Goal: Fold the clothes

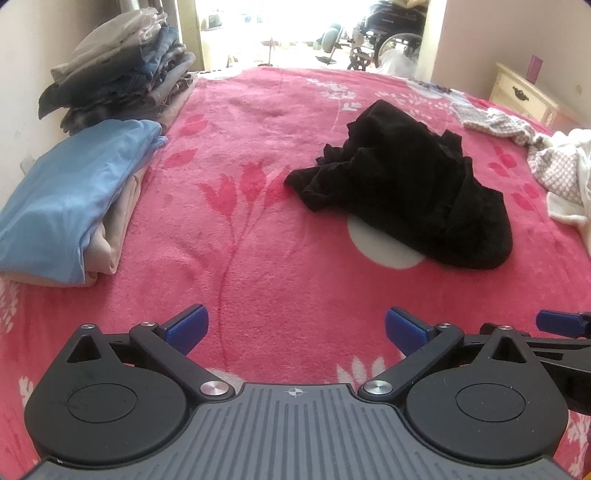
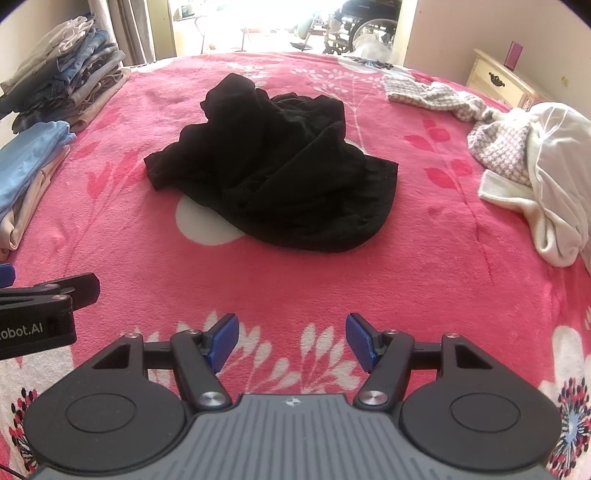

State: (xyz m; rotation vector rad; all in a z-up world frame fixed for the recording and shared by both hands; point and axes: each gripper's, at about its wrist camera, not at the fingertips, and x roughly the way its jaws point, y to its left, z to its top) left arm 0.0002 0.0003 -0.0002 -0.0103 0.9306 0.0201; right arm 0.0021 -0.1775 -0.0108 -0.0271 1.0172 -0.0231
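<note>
Only rightward: white garment [image 2: 557, 173] fully visible.

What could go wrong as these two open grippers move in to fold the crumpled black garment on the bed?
1. The black garment lies bunched, so a gripper may pinch several layers at once.
2. The left gripper and right gripper sit close together and could collide.
3. The fuzzy pink blanket could get caught with the cloth.

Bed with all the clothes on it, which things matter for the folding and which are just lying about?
For the folding:
black garment, crumpled
white and checked clothes, unfolded
folded stacks
folded blue garment

Lying about:
nightstand
wheelchair
</note>
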